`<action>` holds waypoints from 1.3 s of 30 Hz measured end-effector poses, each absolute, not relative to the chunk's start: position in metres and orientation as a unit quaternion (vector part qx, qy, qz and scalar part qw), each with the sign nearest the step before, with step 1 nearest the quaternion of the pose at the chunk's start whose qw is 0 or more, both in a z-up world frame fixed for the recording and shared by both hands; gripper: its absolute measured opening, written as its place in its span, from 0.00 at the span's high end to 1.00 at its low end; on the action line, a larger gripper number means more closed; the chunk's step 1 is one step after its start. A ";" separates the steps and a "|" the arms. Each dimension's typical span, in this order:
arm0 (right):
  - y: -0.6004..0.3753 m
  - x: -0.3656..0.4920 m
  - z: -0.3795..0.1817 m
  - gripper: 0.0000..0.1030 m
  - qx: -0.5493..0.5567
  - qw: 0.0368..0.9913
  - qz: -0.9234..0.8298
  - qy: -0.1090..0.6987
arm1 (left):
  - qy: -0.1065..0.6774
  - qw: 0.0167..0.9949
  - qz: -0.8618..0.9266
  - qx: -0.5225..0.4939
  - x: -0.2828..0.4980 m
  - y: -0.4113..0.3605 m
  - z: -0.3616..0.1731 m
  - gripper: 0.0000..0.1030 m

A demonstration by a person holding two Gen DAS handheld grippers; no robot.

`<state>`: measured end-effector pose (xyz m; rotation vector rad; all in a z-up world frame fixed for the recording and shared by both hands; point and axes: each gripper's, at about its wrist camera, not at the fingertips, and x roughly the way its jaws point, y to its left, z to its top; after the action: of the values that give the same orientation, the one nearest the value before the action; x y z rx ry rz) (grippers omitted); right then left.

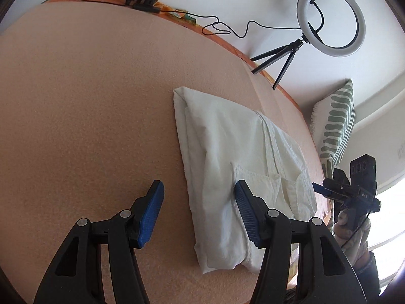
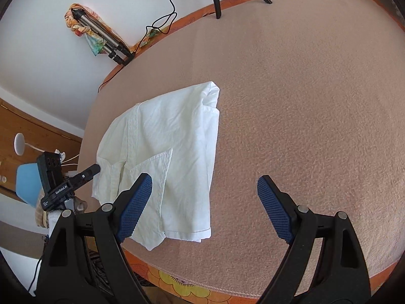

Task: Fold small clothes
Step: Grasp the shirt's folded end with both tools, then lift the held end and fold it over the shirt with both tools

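Observation:
A small white garment, folded into a long flat shape with a pocket showing, lies on the pink blanket. My left gripper is open and empty; its right finger is over the garment's near part and its left finger over bare blanket. In the right wrist view the garment lies left of centre. My right gripper is open and empty, its left finger over the garment's pocket edge. Each gripper shows in the other's view, the right one and the left one, beside the garment's edge.
A ring light on a small tripod stands at the blanket's far edge with a black cable. A folded tripod leans on the wall. A green-striped pillow lies beyond the bed. The orange floral sheet edge is near me.

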<state>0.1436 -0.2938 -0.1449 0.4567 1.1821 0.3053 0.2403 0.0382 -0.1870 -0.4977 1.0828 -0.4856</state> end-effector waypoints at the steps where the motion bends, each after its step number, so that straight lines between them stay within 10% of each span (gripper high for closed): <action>1: -0.293 0.144 -0.150 0.15 0.222 0.792 0.152 0.548 | 0.498 0.802 -0.228 -0.238 0.239 0.039 -0.187 0.44; 13: -0.282 0.156 -0.179 0.25 0.305 0.761 0.236 0.521 | 0.489 0.768 -0.266 -0.316 0.247 0.046 -0.197 0.47; 17: -0.275 0.162 -0.188 0.25 0.326 0.747 0.255 0.519 | 0.490 0.761 -0.277 -0.323 0.255 0.039 -0.201 0.63; 26: -0.254 0.168 -0.179 0.82 0.269 0.771 0.237 0.526 | 0.475 0.789 -0.282 -0.269 0.256 0.017 -0.190 0.85; 39: -0.253 0.144 -0.088 0.87 0.151 0.854 0.228 0.444 | 0.417 0.820 -0.317 -0.231 0.257 -0.028 -0.141 0.88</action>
<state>0.1441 -0.2530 -0.0881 0.3187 0.9332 0.4787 0.2568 -0.0280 -0.1409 -0.4921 0.8884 -0.6760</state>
